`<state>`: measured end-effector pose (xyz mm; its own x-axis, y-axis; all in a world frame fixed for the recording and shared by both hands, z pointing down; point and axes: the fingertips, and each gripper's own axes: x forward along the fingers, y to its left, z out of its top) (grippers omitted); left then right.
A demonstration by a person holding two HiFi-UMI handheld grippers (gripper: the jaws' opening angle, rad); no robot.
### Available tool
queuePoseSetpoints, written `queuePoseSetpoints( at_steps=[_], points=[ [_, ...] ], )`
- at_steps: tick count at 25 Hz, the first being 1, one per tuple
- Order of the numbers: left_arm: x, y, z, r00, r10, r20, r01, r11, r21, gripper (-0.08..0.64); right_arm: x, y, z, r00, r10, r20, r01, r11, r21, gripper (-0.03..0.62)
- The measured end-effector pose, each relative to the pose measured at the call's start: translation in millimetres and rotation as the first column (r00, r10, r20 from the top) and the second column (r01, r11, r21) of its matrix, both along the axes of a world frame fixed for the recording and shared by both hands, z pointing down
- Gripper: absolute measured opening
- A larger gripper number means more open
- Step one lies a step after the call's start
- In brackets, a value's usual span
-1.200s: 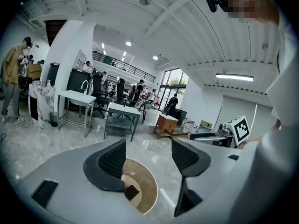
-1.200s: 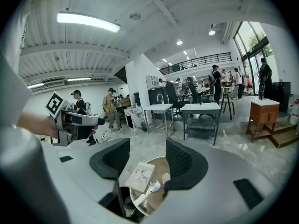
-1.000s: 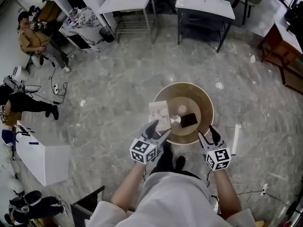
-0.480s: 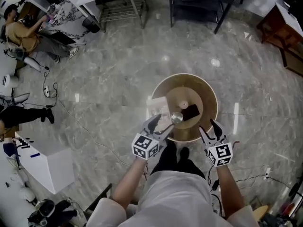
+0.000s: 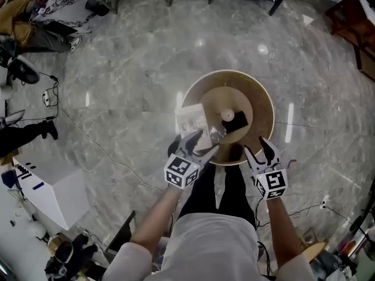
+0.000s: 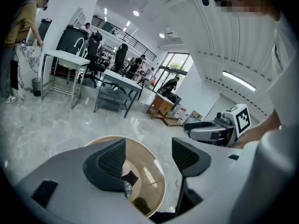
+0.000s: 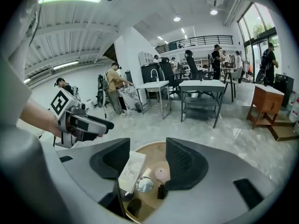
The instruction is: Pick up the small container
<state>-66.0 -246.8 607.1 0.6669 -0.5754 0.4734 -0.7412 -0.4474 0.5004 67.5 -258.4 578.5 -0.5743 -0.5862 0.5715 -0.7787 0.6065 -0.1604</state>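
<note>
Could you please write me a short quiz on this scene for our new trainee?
1. True or false: the left gripper is shut on the small container.
2. In the head view, what lies left of it on the round table? A) white box B) mug C) scissors
3. How do the jaws of the right gripper stand?
Key: 1 false, open and empty; 2 A; 3 apart, holding nothing.

Small container (image 5: 217, 134): round, silvery top, upright; centre frame, on round tan surface (image 5: 261, 92), beside white box (image 5: 192, 120).
</note>
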Motion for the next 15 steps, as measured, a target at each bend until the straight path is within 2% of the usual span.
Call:
queuePoseSetpoints(
  at_steps=[8,15],
  points=[
    [9,-23,79,0.999,0.012,0.041,-0.010,0.999,-0.048,0.318,-9,-28,86,0.997,-0.080,-0.008,0.079,0.995,-0.056,0.253],
    [16,-48,161,0.998,-0.012,0.057,0.018,0.996,-0.093,0.318,-20,-52,167,0.987,-0.159,-0.006,0.158,0.983,-0.090,0.253]
  ],
)
